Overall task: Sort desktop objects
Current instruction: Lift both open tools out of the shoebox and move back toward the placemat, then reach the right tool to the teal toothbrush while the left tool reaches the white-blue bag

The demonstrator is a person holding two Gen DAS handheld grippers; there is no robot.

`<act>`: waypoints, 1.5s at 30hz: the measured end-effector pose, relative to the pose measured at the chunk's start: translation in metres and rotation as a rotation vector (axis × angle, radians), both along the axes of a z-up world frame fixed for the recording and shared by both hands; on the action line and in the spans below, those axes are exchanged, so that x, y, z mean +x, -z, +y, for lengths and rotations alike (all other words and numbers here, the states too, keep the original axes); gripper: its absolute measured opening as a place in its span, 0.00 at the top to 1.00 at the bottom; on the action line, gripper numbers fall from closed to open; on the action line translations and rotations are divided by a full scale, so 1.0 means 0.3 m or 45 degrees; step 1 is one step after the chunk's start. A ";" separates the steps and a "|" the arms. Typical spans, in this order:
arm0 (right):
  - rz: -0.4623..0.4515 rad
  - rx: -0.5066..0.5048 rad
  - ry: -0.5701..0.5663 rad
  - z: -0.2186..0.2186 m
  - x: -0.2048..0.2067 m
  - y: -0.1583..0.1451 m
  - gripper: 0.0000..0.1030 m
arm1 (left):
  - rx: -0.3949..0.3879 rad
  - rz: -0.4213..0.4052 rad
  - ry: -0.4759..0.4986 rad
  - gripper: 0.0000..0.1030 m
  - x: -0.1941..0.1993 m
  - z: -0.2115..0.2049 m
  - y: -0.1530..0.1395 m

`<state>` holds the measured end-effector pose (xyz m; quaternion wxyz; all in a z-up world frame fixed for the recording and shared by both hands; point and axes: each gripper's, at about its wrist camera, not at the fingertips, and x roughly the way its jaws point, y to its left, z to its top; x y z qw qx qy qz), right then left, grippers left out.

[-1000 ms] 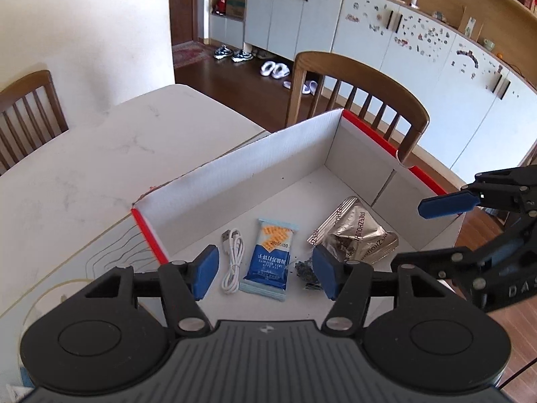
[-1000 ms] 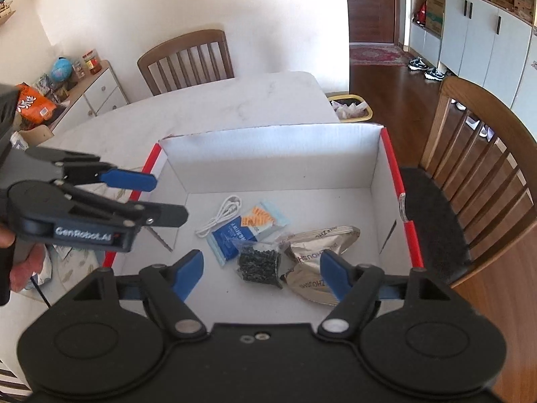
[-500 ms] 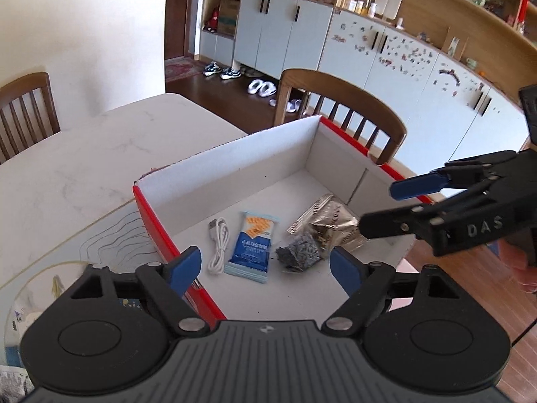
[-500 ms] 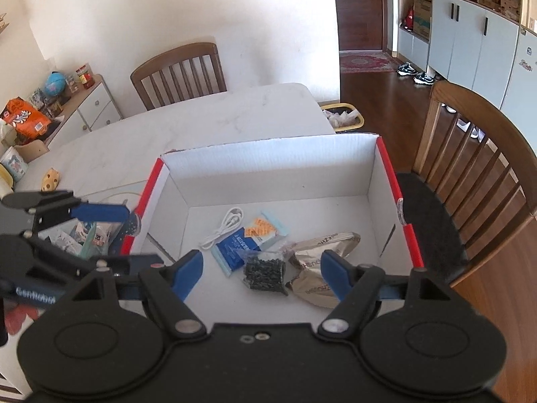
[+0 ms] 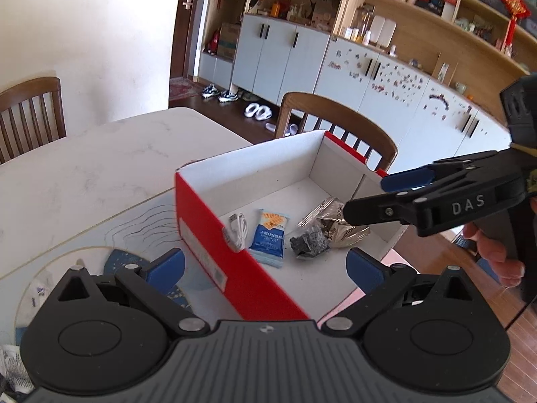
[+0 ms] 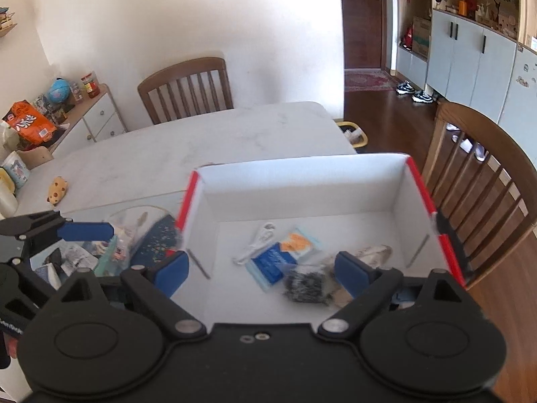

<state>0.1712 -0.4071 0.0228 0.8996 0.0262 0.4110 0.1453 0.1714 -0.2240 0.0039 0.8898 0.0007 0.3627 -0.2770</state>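
Lying flat in the box, the blue packet runs lengthwise toward the far wall; both grippers gape empty.

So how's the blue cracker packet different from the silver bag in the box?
The blue cracker packet lies flat and smooth; the silver bag is crumpled and puffed up. The packet is matte blue with an orange picture, the bag shiny foil. Both rest on the floor of the red box.

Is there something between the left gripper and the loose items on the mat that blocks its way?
Nothing visible blocks it. The left gripper is open above the red box wall; the loose items lie outside, left of the box.
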 end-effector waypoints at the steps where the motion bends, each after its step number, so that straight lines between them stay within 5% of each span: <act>1: 0.000 0.000 -0.004 0.015 0.000 -0.001 0.09 | 0.000 -0.007 0.000 0.00 -0.010 0.019 0.001; 19: -0.071 -0.003 -0.102 0.363 -0.049 -0.022 0.08 | 0.026 -0.052 -0.070 0.00 -0.178 0.413 0.061; 45: -0.011 -0.023 -0.189 0.739 -0.083 0.108 0.11 | 0.120 -0.044 -0.102 0.00 -0.311 0.826 0.176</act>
